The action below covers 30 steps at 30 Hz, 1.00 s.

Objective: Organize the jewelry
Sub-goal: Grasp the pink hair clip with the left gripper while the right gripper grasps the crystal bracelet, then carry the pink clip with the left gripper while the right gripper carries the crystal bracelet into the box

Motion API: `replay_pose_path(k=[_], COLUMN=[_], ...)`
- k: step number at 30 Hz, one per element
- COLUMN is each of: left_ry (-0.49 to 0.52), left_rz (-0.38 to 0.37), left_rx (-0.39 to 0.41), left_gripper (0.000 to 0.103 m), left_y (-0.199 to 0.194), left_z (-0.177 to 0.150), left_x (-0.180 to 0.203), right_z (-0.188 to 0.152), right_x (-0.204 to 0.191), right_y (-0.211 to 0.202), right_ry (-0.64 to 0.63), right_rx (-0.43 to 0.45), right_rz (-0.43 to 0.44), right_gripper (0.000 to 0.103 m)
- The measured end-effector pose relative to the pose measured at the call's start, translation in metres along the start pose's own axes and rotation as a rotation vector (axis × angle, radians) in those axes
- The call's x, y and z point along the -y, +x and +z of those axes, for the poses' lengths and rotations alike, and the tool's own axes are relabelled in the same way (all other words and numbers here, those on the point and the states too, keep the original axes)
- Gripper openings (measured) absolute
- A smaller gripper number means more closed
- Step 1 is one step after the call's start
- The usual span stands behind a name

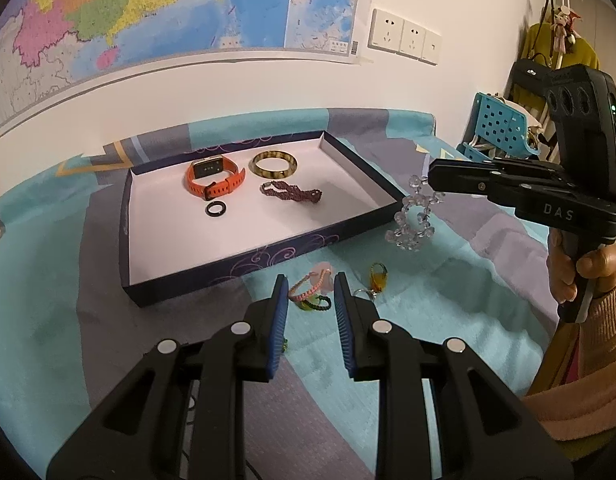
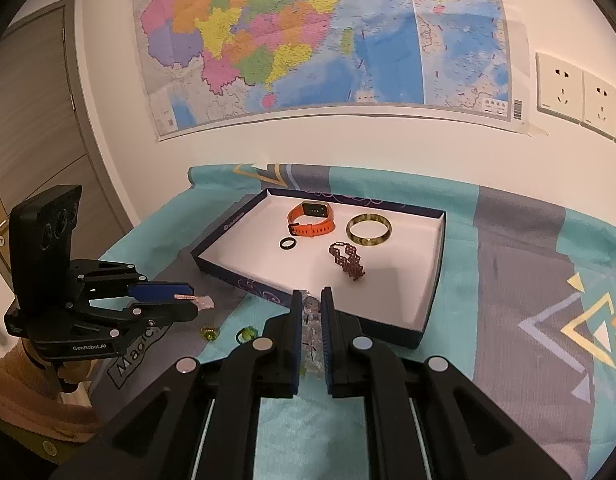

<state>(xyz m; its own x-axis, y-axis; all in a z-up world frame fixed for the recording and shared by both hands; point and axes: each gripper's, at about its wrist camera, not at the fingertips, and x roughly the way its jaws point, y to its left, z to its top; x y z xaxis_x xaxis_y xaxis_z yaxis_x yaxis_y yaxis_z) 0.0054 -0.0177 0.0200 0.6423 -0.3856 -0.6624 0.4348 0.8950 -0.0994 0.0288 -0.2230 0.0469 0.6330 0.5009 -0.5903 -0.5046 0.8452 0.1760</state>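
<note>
Jewelry half sorted, both grippers loaded

Left wrist view: left gripper (image 1: 311, 282) clamps a braided bracelet (image 1: 308, 288); amber ring (image 1: 378, 276) lies loose by the box (image 1: 243, 264), whose white floor is bare in front.
Right wrist view: right gripper (image 2: 311, 300) clamps a crystal bracelet (image 2: 311, 320) before the box (image 2: 428, 308) rim.

Warm, dimmish indoor light, soft shadows inside the tray (image 1: 128, 216), strong fisheye bend w/ dark corners, focus fairly sharp.

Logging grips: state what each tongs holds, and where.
Right tongs pinch the clear bead bracelet by its upper beads, the rest dangling. Left tongs pinch the pink braided bracelet at their tips.
</note>
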Motion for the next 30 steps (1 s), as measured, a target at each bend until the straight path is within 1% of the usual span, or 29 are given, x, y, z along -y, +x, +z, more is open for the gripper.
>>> replay_pose_path(k=[17, 30], left_ry=[-0.012, -0.009], left_rz=[0.029, 0.064], left_rx=[0.026, 0.023], left_gripper=[0.024, 0.024], left_y=[0.006, 0.021], left_z=[0.022, 0.041], left_x=[-0.019, -0.034], right_z=[0.031, 0.05], right_x=[0.006, 0.01], right_y=[0.013, 0.036], right_ry=[-0.008, -0.009], right_rx=[0.029, 0.023], right_rz=[0.016, 0.023], right_gripper=[0.008, 0.008])
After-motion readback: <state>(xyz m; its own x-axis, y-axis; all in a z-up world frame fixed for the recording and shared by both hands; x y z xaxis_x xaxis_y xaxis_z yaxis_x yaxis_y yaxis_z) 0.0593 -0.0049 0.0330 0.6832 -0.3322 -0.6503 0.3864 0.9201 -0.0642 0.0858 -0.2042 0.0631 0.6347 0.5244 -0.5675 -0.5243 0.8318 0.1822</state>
